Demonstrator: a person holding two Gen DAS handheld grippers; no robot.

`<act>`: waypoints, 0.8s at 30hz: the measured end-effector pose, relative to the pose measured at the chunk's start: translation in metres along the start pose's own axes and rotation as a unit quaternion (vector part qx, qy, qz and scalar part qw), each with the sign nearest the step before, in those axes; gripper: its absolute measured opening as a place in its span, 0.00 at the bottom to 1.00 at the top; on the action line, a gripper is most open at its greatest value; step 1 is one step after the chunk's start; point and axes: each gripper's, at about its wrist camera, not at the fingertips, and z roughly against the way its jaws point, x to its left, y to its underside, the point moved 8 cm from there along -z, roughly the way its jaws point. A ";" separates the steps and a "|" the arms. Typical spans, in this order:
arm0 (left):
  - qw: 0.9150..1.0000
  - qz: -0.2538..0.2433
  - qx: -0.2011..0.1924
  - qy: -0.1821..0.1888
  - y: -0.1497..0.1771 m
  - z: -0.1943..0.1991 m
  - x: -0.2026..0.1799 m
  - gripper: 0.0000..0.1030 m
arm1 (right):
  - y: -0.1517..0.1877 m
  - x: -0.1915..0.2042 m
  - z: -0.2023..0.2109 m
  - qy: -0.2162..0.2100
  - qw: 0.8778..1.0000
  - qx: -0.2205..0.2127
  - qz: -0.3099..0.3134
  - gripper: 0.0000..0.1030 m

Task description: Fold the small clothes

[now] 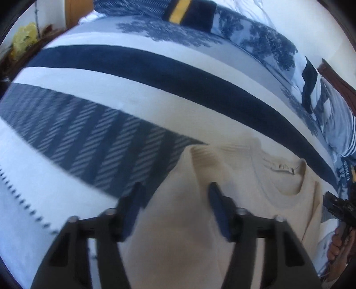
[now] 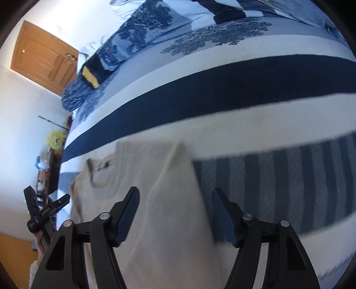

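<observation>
A cream knit sweater (image 1: 233, 189) lies flat on the bed, neck opening and label toward the far side; it also shows in the right wrist view (image 2: 144, 177). My left gripper (image 1: 175, 189) is open and empty, hovering over the sweater's left shoulder and sleeve edge. My right gripper (image 2: 175, 195) is open and empty, above the sweater's right side with its folded sleeve. The other hand-held gripper shows at the right edge of the left wrist view (image 1: 340, 206) and at the left of the right wrist view (image 2: 46, 209).
The bed cover (image 1: 133, 73) has navy, white and patterned blue stripes. Folded dark clothes with a yellow band (image 1: 189, 11) lie at the far side, also in the right wrist view (image 2: 93, 75). A wooden door (image 2: 42, 57) and cluttered furniture (image 2: 51, 155) stand beyond the bed.
</observation>
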 end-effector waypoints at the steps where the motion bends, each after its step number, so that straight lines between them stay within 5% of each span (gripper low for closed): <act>1: 1.000 -0.004 0.007 0.004 -0.001 -0.005 -0.003 0.42 | -0.007 -0.001 -0.008 -0.002 1.000 0.003 0.000 0.66; 4: 0.999 -0.022 0.021 -0.025 -0.001 -0.022 -0.006 0.20 | -0.015 0.000 -0.027 0.000 1.000 0.017 0.003 0.56; 5: 0.999 -0.025 0.019 -0.036 -0.003 -0.023 -0.005 0.11 | -0.016 0.000 -0.032 0.003 1.000 0.021 0.004 0.46; 7: 0.999 -0.019 0.023 -0.025 -0.008 -0.020 -0.002 0.06 | -0.014 -0.002 -0.042 0.035 0.999 0.027 0.013 0.09; 17: 0.999 0.011 -0.046 0.006 -0.015 0.082 0.009 0.05 | -0.013 0.024 0.030 0.054 0.998 -0.028 0.026 0.05; 24: 0.991 0.003 -0.111 0.075 0.036 0.212 -0.003 0.05 | 0.024 0.060 0.124 0.049 0.993 -0.078 0.072 0.04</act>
